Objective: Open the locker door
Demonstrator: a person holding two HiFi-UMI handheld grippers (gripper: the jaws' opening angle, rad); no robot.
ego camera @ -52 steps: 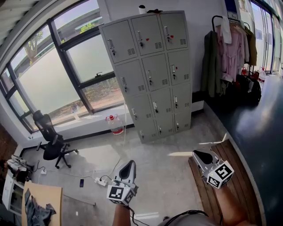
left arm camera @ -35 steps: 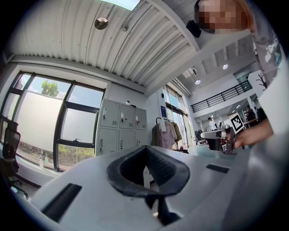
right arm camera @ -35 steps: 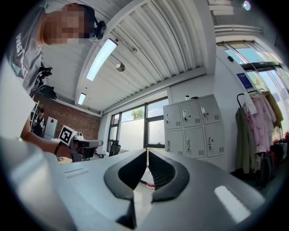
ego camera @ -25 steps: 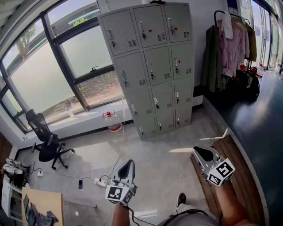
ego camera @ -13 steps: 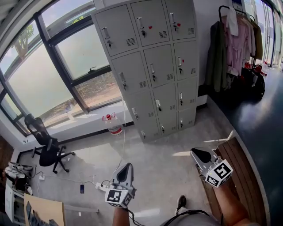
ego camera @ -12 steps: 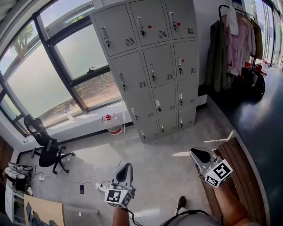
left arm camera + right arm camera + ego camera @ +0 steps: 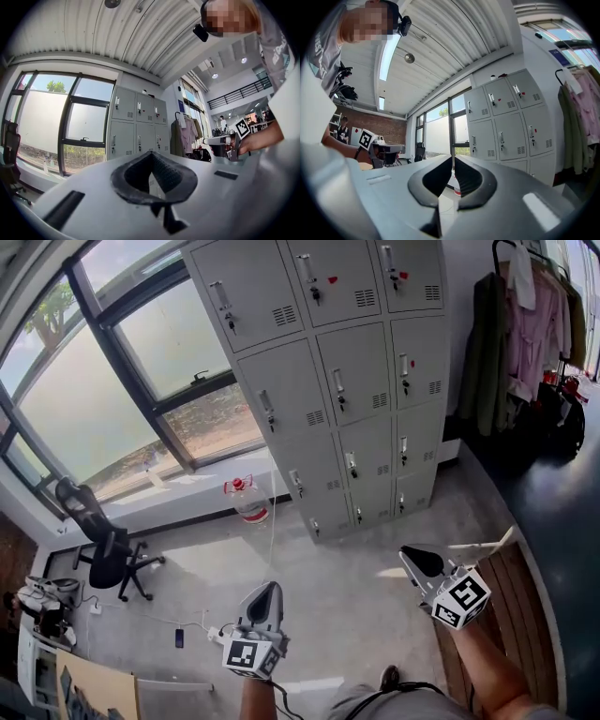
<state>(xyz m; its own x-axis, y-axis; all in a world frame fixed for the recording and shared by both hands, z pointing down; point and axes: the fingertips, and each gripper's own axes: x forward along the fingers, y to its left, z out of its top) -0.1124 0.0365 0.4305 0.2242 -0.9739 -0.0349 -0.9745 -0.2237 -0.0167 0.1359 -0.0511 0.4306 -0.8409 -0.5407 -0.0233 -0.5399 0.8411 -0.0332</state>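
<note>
A grey bank of lockers (image 7: 337, 381) stands against the far wall, three columns wide, with every door shut and a small latch on each. It also shows in the left gripper view as lockers (image 7: 136, 124) and in the right gripper view as lockers (image 7: 506, 122). My left gripper (image 7: 269, 589) is held low over the floor, shut and empty, well short of the lockers. My right gripper (image 7: 410, 557) is at the lower right, also shut on nothing. Neither touches a door.
A black office chair (image 7: 103, 540) stands at the left under the large windows. A water jug (image 7: 246, 501) sits by the lockers' left foot. A clothes rack (image 7: 534, 324) is at the right, a wooden platform (image 7: 497, 596) under my right arm, and a power strip (image 7: 220, 634) on the floor.
The lockers have grown larger and shifted right in the head view, so I have come closer to them. Both grippers stay low and shut.
</note>
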